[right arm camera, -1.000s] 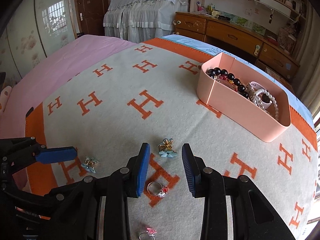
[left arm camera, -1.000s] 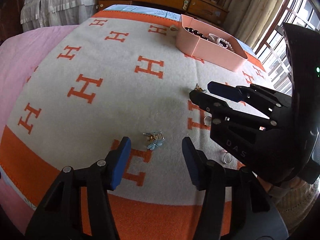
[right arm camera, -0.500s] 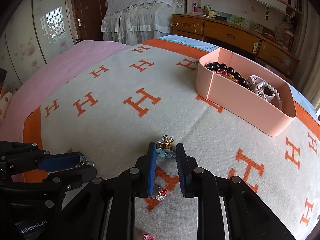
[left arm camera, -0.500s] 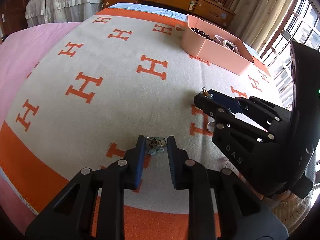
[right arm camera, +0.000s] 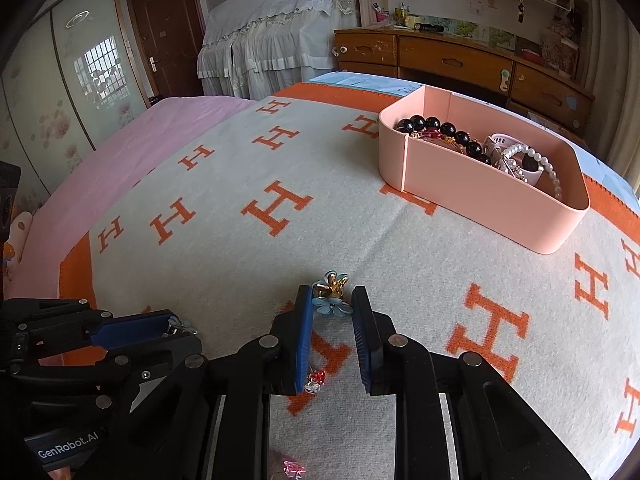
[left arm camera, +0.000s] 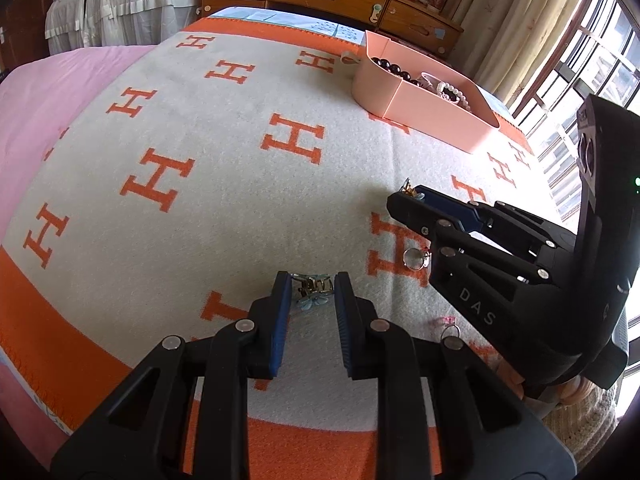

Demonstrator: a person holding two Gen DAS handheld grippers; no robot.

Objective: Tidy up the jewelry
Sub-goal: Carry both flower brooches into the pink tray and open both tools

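Observation:
My left gripper [left arm camera: 310,286] is shut on a small blue flower hair clip [left arm camera: 314,290] just above the blanket [left arm camera: 208,208]. My right gripper [right arm camera: 332,300] is shut on another blue and gold flower clip [right arm camera: 332,294]; it also shows in the left wrist view [left arm camera: 410,191]. The pink jewelry box [right arm camera: 480,188] with dark beads, pearls and a watch stands far right, apart from both grippers; it also shows in the left wrist view [left arm camera: 420,100].
A silver ring [left arm camera: 414,258] and a pink-stoned ring [left arm camera: 448,326] lie on the blanket near the right gripper. A red-stoned ring [right arm camera: 314,382] lies under the right fingers. A wooden dresser [right arm camera: 460,64] stands beyond the bed.
Both grippers went from open to closed on their flower clips, then lifted them slightly off the blanket.

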